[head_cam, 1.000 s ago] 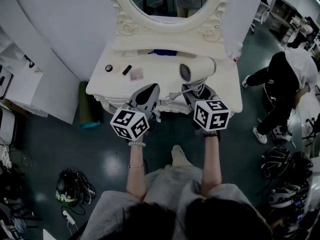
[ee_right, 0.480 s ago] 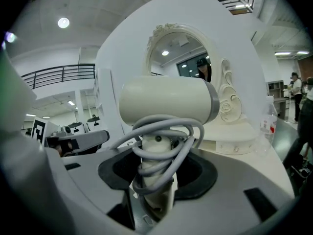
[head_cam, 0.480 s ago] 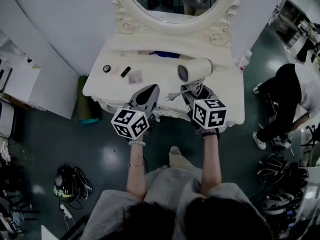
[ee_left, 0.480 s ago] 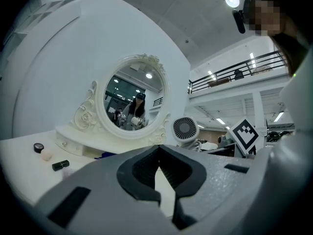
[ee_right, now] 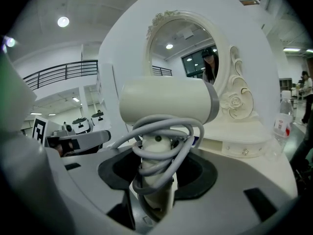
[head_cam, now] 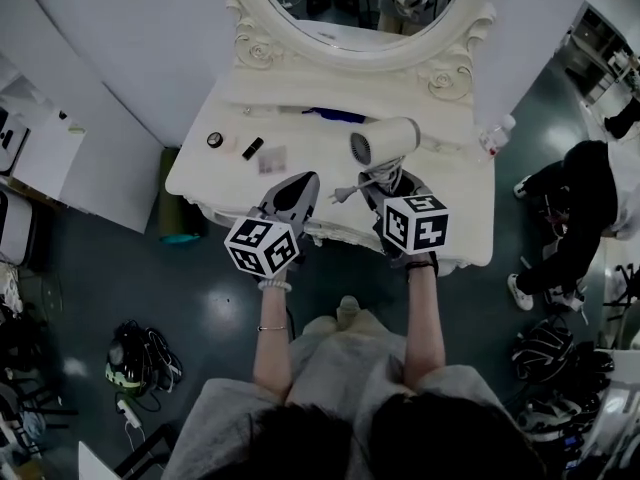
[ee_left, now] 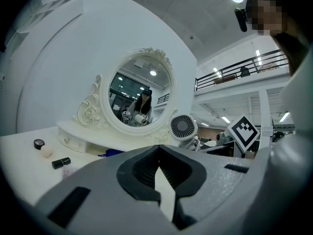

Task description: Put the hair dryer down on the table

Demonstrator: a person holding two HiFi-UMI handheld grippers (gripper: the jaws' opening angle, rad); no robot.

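A white hair dryer (head_cam: 385,140) hangs over the right half of the white dressing table (head_cam: 215,173), barrel level, its grille end turned left. My right gripper (head_cam: 390,181) is shut on the dryer's handle (ee_right: 155,177), which has the grey cord looped around it. The barrel (ee_right: 166,102) fills the right gripper view above the jaws. My left gripper (head_cam: 293,190) hovers at the table's front edge, left of the dryer, its jaws together with nothing between them (ee_left: 157,166). From the left gripper view the dryer's round grille (ee_left: 183,127) shows to the right.
An oval mirror (head_cam: 350,8) stands at the table's back. A small round pot (head_cam: 214,139), a black tube (head_cam: 252,148) and a blue item (head_cam: 335,115) lie on the left half. A plastic bottle (head_cam: 497,133) stands at the right end. A person (head_cam: 590,188) stands at right.
The head view has drifted, so the table sits slightly lower and more to the right. The dryer stays in the right gripper's hold, a touch farther over the table. The person at right has moved away.
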